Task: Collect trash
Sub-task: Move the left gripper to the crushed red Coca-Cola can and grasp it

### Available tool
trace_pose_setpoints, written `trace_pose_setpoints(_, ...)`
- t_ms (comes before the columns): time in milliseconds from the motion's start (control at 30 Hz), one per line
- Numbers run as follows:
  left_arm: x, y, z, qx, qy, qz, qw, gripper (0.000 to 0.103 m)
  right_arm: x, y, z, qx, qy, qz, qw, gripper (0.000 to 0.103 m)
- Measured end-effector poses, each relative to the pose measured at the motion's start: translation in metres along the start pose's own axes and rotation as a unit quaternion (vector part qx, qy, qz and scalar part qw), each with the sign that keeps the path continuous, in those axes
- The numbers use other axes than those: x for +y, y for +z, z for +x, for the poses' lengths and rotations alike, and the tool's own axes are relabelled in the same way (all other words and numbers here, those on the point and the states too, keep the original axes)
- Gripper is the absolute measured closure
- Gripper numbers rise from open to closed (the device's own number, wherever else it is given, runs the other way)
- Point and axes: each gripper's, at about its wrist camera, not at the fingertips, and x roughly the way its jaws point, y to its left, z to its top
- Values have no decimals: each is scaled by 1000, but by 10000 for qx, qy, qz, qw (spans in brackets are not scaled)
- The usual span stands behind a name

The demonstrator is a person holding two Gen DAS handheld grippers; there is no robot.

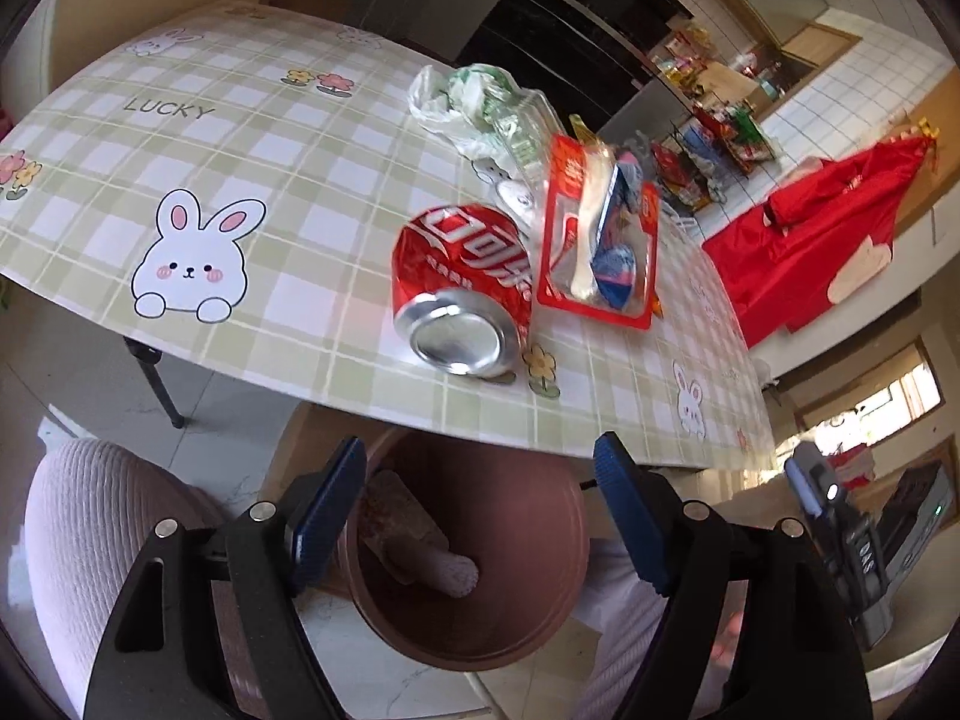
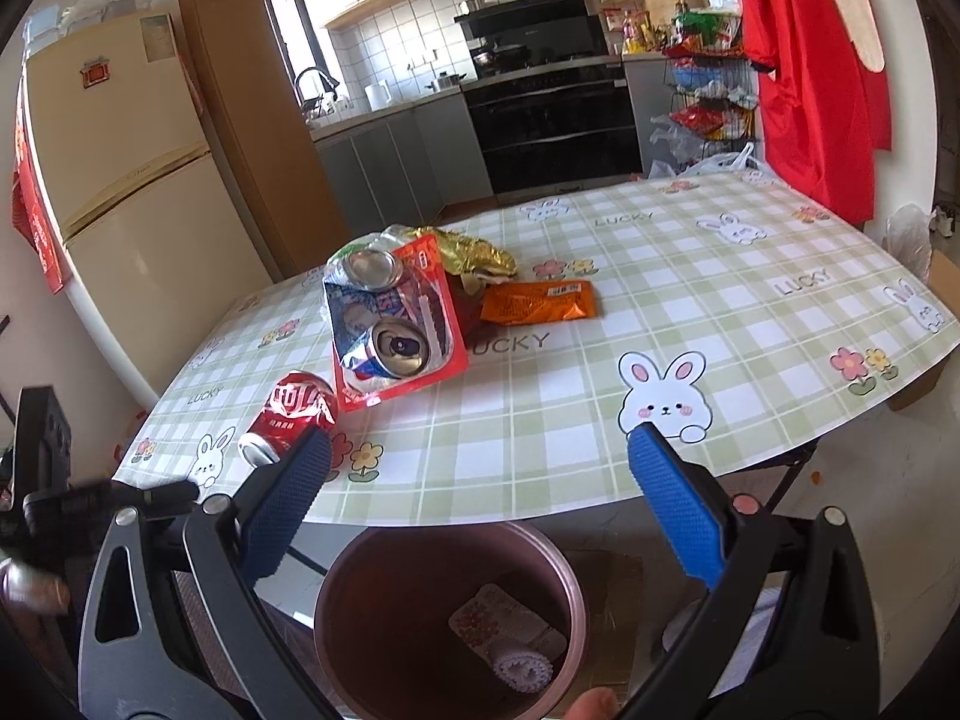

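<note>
Open left gripper (image 1: 480, 480) above bin (image 1: 540, 630), red can (image 1: 462, 288) just beyond on table (image 1: 300, 192)

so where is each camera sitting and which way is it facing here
Left wrist: on the left gripper, tilted down over the bin toward the crushed red can at the table edge; both open fingers, a knee and the right gripper show.
Right wrist: on the right gripper, facing across the table to the kitchen; open fingers and a fingertip show.
Shared: bin, red can, table.
</note>
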Motion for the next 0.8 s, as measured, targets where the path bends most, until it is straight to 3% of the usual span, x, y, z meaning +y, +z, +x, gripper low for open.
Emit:
trace_pose_setpoints(167, 15, 47, 18, -77, -87, -244, 9996, 27, -3, 4, 18, 270, -90, -115, 9995, 5)
trace_pose_setpoints(333, 36, 81, 45, 106, -83, -433, 9990, 43, -3, 8, 31, 461, -146, -262, 9985, 5)
trace_pose_setpoints(400, 41, 87, 58, 319, -110, -409, 9986, 49, -3, 10, 35, 492, -198, -338, 9980, 5)
trace_pose_setpoints(567, 41, 94, 83, 715, -248, -208, 9969, 50, -8, 16, 51, 688, -299, -290, 9968, 6)
trace_pose_setpoints(800, 38, 98, 100, 813, -381, -159, 9958, 52, -18, 29, 76, 877, -518, -281, 9944, 6)
